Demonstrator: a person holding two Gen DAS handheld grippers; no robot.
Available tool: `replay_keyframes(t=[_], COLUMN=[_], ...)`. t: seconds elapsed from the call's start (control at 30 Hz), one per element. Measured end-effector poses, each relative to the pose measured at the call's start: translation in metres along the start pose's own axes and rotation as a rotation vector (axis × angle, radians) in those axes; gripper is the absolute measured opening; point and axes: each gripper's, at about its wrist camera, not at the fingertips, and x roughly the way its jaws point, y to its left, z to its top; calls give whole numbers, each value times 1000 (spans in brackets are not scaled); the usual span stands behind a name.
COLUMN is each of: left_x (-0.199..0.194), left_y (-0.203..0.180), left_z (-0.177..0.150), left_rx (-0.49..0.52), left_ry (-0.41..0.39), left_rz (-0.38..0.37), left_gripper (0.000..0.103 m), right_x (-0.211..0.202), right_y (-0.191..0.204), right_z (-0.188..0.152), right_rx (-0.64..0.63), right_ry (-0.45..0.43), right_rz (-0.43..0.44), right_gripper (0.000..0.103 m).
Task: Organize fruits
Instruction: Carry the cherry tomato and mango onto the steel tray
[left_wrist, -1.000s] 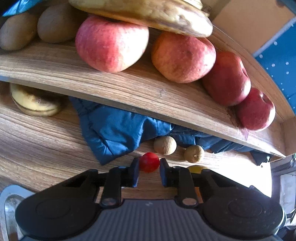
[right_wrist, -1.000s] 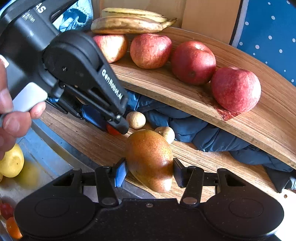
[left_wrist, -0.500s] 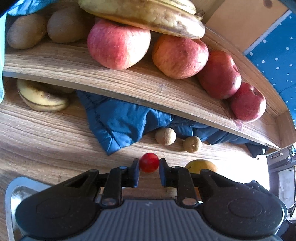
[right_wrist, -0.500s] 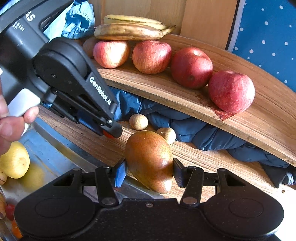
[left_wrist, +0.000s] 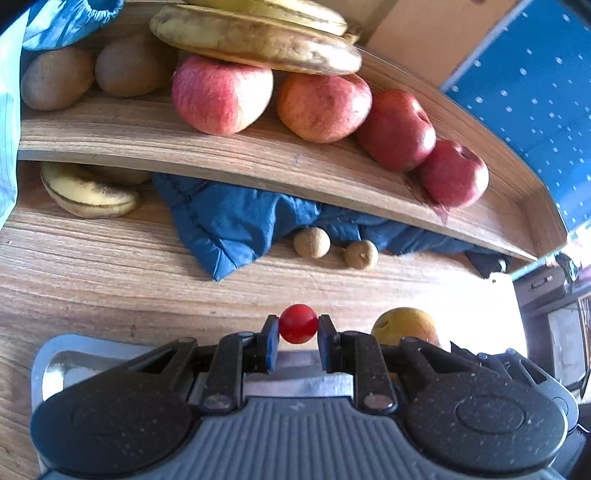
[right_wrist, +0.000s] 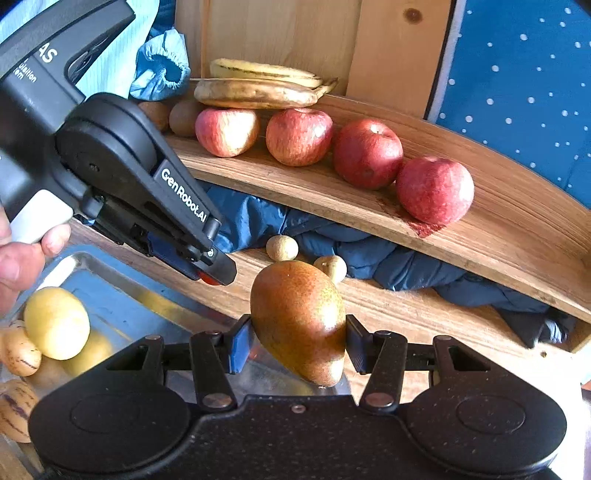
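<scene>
Yellow fruits (right_wrist: 56, 322) – in metal tray (right_wrist: 122, 280)

"GenRobot.AI" printed in white along the left gripper (right_wrist: 210, 275) arm; partial "AS" and cut-off smaller lettering on its upper housing.

Right gripper (right_wrist: 298, 341) clamped on a brown-gold pear (right_wrist: 299, 317), held above a metal tray (right_wrist: 122, 284). Left gripper (right_wrist: 210, 273) at left, gripped by a hand (right_wrist: 22, 258), pinching something small and red. Behind, four red apples (right_wrist: 367, 153) lined along a wooden shelf (right_wrist: 517, 229), bananas (right_wrist: 258, 86) atop.
</scene>
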Motion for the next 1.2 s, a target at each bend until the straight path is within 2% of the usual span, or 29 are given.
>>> replay_keyframes(t=[0.23,0.67,1.2], left_x=[-14,-19,-18], left_y=[4,5,-4], left_z=[-16,-47,-66], left_rx=[48,140,259], left_ry=[26,105,169], left_rz=[-22,-33,-37], left_gripper=[24,24,24], right_x=[-19,-34,-54], right_y=[15,43,50], right_z=[-14,-46,-66], right_rx=[16,57,128], right_ry=[12,94,118], right_rz=[-7,-3,-58], right_gripper=[53,53,53])
